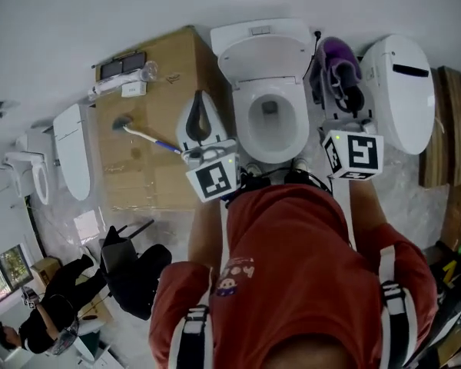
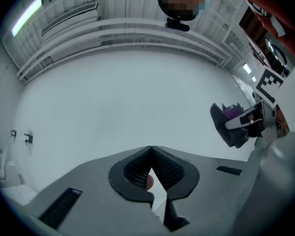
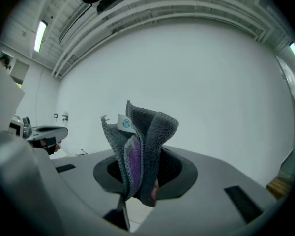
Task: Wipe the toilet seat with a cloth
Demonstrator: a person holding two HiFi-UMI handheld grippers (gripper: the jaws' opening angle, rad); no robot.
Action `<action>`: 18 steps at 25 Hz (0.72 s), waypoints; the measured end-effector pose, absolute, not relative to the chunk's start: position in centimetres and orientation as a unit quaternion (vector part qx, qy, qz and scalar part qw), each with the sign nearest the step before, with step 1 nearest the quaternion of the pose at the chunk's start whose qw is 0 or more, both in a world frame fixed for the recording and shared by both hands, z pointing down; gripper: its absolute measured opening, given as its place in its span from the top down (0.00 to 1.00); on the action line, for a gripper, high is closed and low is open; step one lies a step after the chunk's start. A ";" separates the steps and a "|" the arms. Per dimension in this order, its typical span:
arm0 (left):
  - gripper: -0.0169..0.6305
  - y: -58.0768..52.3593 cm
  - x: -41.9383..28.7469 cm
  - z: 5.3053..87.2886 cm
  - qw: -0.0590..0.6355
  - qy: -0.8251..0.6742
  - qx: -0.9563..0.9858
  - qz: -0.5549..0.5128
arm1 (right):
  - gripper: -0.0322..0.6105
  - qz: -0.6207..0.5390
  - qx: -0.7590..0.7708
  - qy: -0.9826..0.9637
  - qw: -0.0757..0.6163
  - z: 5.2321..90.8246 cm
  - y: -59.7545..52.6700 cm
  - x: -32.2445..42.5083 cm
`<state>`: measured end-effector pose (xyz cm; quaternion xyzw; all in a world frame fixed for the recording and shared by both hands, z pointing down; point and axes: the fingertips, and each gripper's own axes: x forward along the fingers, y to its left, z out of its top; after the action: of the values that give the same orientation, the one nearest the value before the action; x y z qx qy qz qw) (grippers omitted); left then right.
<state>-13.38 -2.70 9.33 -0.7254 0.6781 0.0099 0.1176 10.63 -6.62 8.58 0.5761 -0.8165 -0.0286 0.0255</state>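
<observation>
The white toilet (image 1: pixel 269 75) stands at the top centre of the head view, lid up, its seat (image 1: pixel 244 121) ringing the open bowl. My right gripper (image 1: pixel 344 91) hovers just right of the bowl, shut on a grey and purple cloth (image 1: pixel 336 61). In the right gripper view the cloth (image 3: pixel 142 132) sticks up from between the jaws of that gripper (image 3: pixel 140 173), folded and bunched. My left gripper (image 1: pixel 199 98) is held left of the bowl, shut with nothing in it. Its jaw tips meet in the left gripper view (image 2: pixel 151 151), facing a bare white wall.
A cardboard box (image 1: pixel 150 129) left of the toilet carries a toilet brush (image 1: pixel 134 129) and small items. A separate white toilet seat unit (image 1: pixel 403 91) lies at the right, another toilet (image 1: pixel 71 152) at the far left. A person (image 1: pixel 54 306) crouches at the lower left.
</observation>
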 end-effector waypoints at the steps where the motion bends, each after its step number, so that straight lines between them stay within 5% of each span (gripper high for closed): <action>1: 0.95 -2.7 -13.4 8.5 0.124 0.680 -0.722 0.014 | 0.81 -0.042 0.575 -0.817 0.010 6.8 -6.5 10.5; 11: 0.95 -1.9 -13.4 -1.3 0.165 0.671 -0.720 0.063 | 0.81 -0.107 0.579 -0.805 -0.068 -2.8 -3.1 10.6; 18: 0.95 -0.9 -12.9 -1.1 0.129 0.676 -0.724 0.040 | 0.81 -0.124 0.583 -0.799 -0.078 -4.7 -2.5 10.7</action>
<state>-12.86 -0.89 -1.13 -0.7243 0.6761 0.0402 0.1290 10.71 -2.45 -4.68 0.5826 -0.7995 -0.1237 -0.0785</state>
